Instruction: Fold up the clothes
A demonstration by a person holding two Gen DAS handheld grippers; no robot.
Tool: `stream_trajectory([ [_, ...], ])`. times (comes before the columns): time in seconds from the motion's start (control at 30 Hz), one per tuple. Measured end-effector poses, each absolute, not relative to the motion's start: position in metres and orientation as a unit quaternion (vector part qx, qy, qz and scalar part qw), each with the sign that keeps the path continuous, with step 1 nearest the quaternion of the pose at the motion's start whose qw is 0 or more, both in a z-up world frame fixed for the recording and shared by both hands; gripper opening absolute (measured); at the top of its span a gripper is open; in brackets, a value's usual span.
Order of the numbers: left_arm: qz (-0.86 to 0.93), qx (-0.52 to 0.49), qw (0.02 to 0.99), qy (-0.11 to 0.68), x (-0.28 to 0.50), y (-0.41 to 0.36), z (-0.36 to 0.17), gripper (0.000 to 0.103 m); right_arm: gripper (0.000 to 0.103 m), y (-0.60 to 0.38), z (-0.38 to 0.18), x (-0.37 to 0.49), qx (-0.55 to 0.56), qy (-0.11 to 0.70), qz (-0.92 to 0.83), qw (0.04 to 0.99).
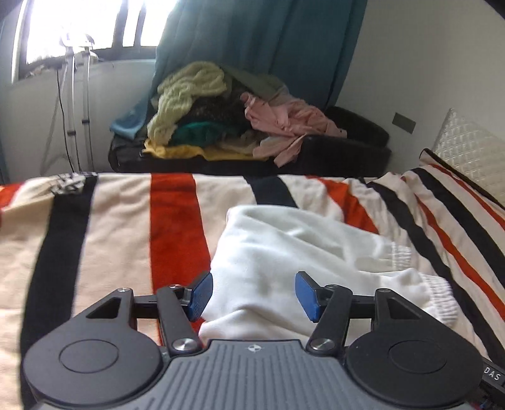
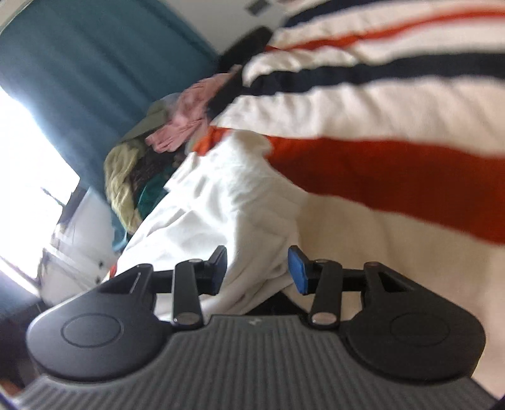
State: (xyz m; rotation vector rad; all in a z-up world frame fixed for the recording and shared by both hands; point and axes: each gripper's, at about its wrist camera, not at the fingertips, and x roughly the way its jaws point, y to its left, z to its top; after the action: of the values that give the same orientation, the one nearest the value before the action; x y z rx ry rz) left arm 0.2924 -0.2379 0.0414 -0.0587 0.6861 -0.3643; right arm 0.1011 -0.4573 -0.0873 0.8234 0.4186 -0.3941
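1. The white garment (image 1: 293,252) lies bunched on the bed, right ahead of the left gripper (image 1: 254,295). Its soft, fleecy cloth runs in between that gripper's jaws, which stand partly open; the blue pads (image 1: 200,293) sit on either side of the cloth with gaps showing, not pressing it.
2. Ribbed, elastic-looking cuffs (image 1: 438,299) end the garment to the right of the left jaws, folded one behind the other.
3. In the right wrist view the same garment (image 2: 221,202) stretches away ahead of the right gripper (image 2: 258,268), with a fold lying between its jaws. These stand partly open too; the right-hand blue pad (image 2: 298,269) is clear of the cloth, and the picture is too blurred to tell whether the dark left one touches it.
4. Under the garment is a fuzzy blanket (image 1: 110,220) in broad cream, orange and black stripes, covering the bed on all sides of both jaws; it rumples into ridges to the right beyond the garment.
5. A quilted white pillow (image 1: 467,151) leans far right of the left jaws.
6. Beyond the bed, straight ahead of the left jaws, a black case (image 1: 347,151) holds a heap of clothes (image 1: 221,120): chunky pale yellow knit, pink crumpled fabric, green and yellow pieces.
7. Behind the heap hangs a teal curtain (image 1: 252,38); left of it a bright window (image 1: 79,25) and a thin metal stand (image 1: 74,94).
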Motion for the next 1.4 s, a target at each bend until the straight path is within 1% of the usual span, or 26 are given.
stream_trajectory([
  [0.03, -0.183, -0.03, 0.926, 0.329, 0.283, -0.236, 0.051, 0.06, 0.046, -0.451, -0.076, 0.095, 0.38, 0.196, -0.185, 0.885],
  [0.2, -0.19, -0.018, 0.937, 0.291, 0.225, -0.227, 0.106, 0.067, 0.046, -0.424, -0.008, 0.059, 0.308, 0.165, -0.169, 0.921],
  [0.27, -0.192, -0.01, 0.942, 0.275, 0.199, -0.222, 0.127, 0.076, 0.046, -0.417, 0.017, 0.045, 0.297, 0.152, -0.158, 0.929],
  [0.33, -0.201, -0.005, 0.945, 0.26, 0.172, -0.216, 0.145, 0.081, 0.046, -0.406, 0.038, 0.028, 0.285, 0.145, -0.153, 0.935],
  [0.43, -0.203, -0.007, 0.948, 0.247, 0.135, -0.205, 0.167, 0.084, 0.046, -0.388, 0.067, 0.004, 0.255, 0.14, -0.144, 0.946],
  [0.47, -0.207, -0.008, 0.947, 0.244, 0.124, -0.201, 0.173, 0.089, 0.05, -0.382, 0.075, -0.004, 0.244, 0.137, -0.141, 0.95],
  [0.5, -0.207, -0.009, 0.948, 0.24, 0.111, -0.195, 0.179, 0.091, 0.065, -0.375, 0.083, -0.011, 0.233, 0.133, -0.139, 0.953],
  [0.53, -0.208, -0.007, 0.95, 0.234, 0.1, -0.19, 0.183, 0.098, 0.074, -0.369, 0.089, -0.018, 0.224, 0.127, -0.137, 0.957],
  [0.57, -0.209, -0.005, 0.951, 0.227, 0.089, -0.184, 0.187, 0.103, 0.09, -0.363, 0.096, -0.028, 0.215, 0.118, -0.135, 0.96],
  [0.73, -0.199, 0.014, 0.959, 0.203, 0.039, -0.161, 0.2, 0.103, 0.089, -0.337, 0.114, -0.067, 0.178, 0.09, -0.123, 0.972],
  [0.9, -0.206, 0.023, 0.963, 0.171, -0.002, -0.142, 0.202, 0.103, 0.089, -0.322, 0.113, -0.094, 0.17, 0.08, -0.113, 0.976],
  [1.1, -0.193, 0.029, 0.97, 0.142, -0.039, -0.13, 0.184, 0.103, 0.089, -0.306, 0.091, -0.106, 0.172, 0.069, -0.11, 0.976],
  [1.27, -0.183, 0.037, 0.974, 0.127, -0.056, -0.126, 0.159, 0.103, 0.089, -0.293, 0.062, -0.097, 0.147, 0.08, -0.117, 0.979],
  [1.4, -0.192, 0.037, 0.971, 0.136, -0.054, -0.128, 0.14, 0.103, 0.089, -0.292, 0.043, -0.09, 0.148, 0.09, -0.118, 0.978],
])
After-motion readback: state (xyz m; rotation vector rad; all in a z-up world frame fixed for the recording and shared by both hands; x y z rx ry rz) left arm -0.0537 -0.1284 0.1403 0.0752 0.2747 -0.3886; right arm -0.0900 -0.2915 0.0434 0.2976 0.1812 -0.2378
